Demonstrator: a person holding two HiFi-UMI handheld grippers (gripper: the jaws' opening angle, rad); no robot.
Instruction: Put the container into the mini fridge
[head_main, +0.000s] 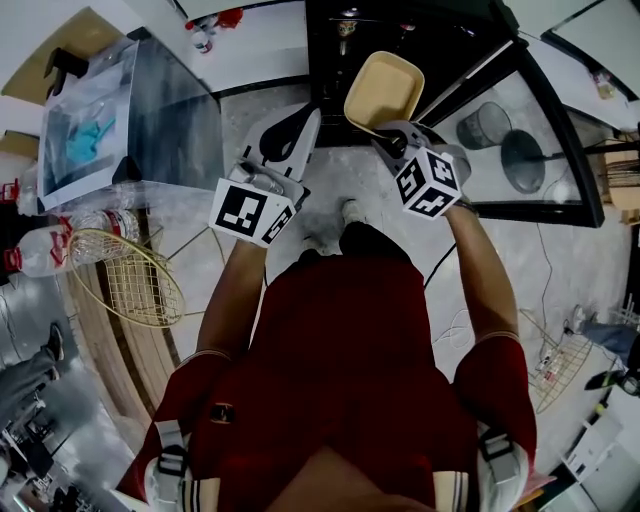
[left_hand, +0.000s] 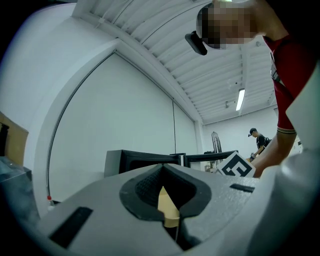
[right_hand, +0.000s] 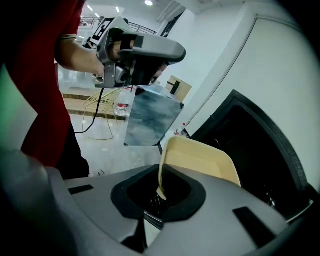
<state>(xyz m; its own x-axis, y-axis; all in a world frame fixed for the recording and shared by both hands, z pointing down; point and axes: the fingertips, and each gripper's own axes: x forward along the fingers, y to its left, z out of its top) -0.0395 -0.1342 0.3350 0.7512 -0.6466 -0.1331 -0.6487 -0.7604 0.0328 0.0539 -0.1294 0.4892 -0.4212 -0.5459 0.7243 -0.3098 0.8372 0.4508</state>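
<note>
Spotter: Fridge (head_main: 318, 70) fills the upper middle of the head view. It is dark inside, with its glass door (head_main: 520, 150) swung wide to the upper right. Where is the container?

Operator: Container (head_main: 384, 90) hangs in the air right before the open mouth, tilted and not yet inside. The right hand-held gripper (head_main: 390, 132) is clamped on its near rim. In that gripper's own view the pale wall runs straight into the jaws.

Spotter: So which step is in hand?

Operator: The carry-in, I judge. Next it wants a push forward through the opening, level enough to land flat inside, then a release.

Spotter: And the left hand-held gripper (head_main: 300, 125)?

Operator: Its jaws are together and it carries nothing of the task. It sits just beside the fridge's left post. A pale sliver shows in its throat, and I cannot tell what that is.

Spotter: Room to move?

Operator: The door leaves the right side free. The left post and the container's far corner look like the tight edges. The grey cabinet (head_main: 150, 110) at upper left stands well apart. The inside is too dark to read, so the entry calls for care.
</note>
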